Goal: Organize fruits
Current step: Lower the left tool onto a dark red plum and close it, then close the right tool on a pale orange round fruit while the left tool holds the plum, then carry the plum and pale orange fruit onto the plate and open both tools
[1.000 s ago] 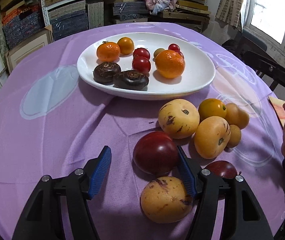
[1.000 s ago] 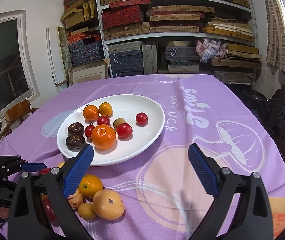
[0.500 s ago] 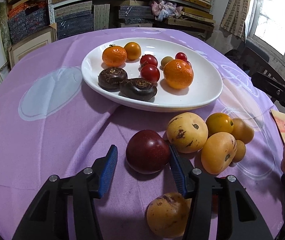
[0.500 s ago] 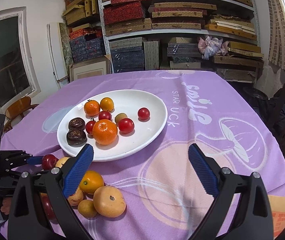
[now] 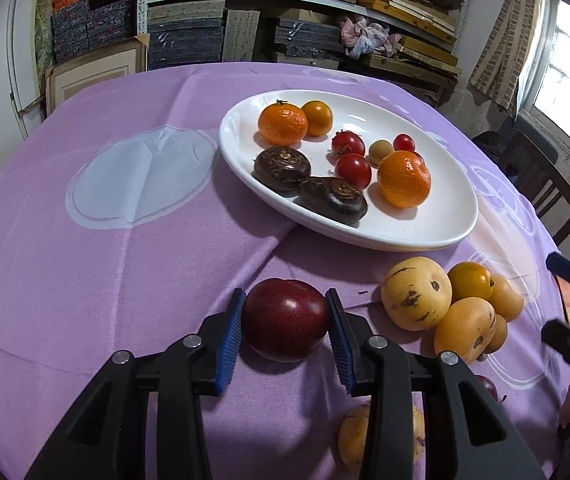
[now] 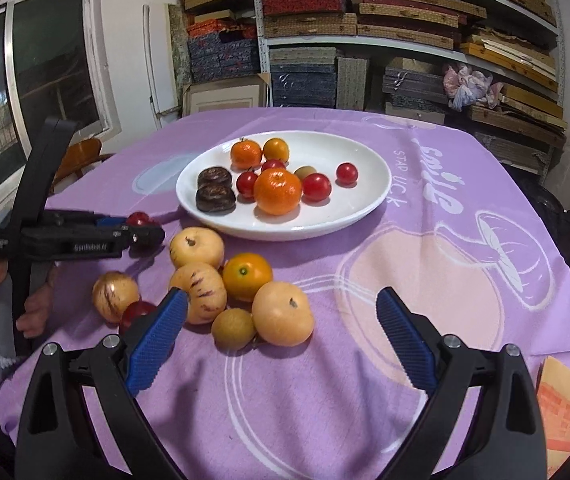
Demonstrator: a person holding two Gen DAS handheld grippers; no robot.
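Note:
A dark red plum (image 5: 285, 320) lies on the purple tablecloth between the blue pads of my left gripper (image 5: 285, 294). Its jaws are closing and both pads touch the plum's sides. The right wrist view shows that left gripper (image 6: 141, 228) at the left with the plum (image 6: 139, 218) at its tip. My right gripper (image 6: 281, 294) hangs open over the cloth, just in front of a pile of yellow and orange fruits (image 6: 245, 276), holding nothing. The white plate (image 5: 425, 236) behind holds oranges, small tomatoes and two dark brown fruits.
One yellow fruit (image 5: 355, 436) and a small red one (image 5: 487, 386) lie near the table's front edge. A dark chair (image 5: 541, 176) stands at the right, shelves of stacked boxes behind. An orange paper (image 6: 565, 400) lies at the right corner. A person's hand (image 6: 37, 312) grips the left tool.
The left jaws have narrowed from wide apart to touching the plum on both sides. The right gripper has come lower and closer to the fruit pile, still open.

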